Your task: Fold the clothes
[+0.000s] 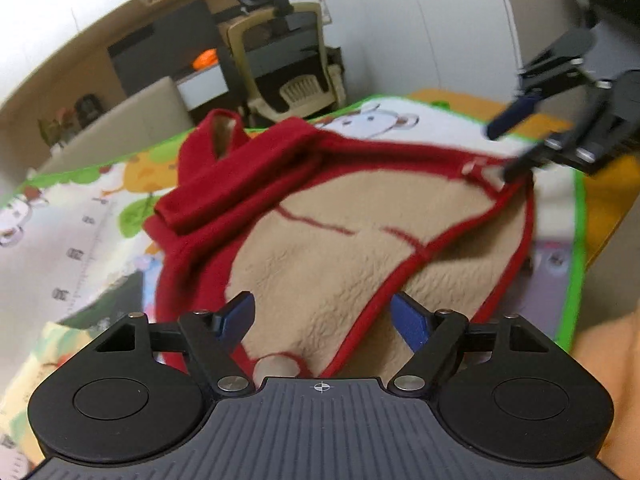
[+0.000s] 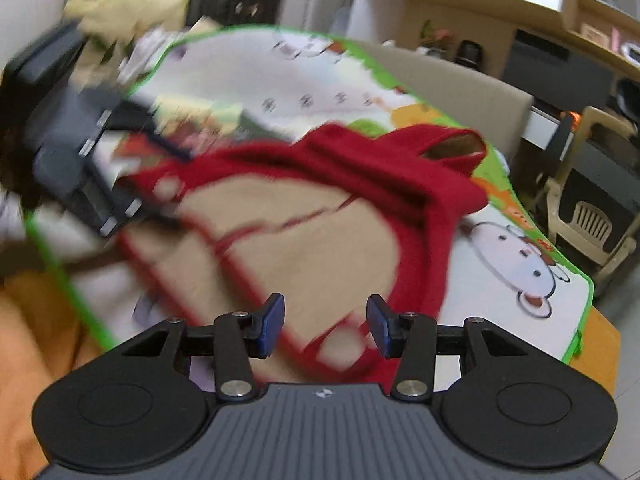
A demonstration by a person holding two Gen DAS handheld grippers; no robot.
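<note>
Red fleece garment [image 1: 344, 240] on cartoon mat [image 1: 80, 232], left fingers [image 1: 324, 318] and right fingers [image 2: 325, 326] spread, empty.

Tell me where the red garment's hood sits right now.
In the left wrist view the hood sits at the red garment's far left end on the cartoon mat, nearest the beige chair back.

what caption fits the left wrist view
Open left gripper over a red garment with tan fleece lining on a cartoon mat.
</note>
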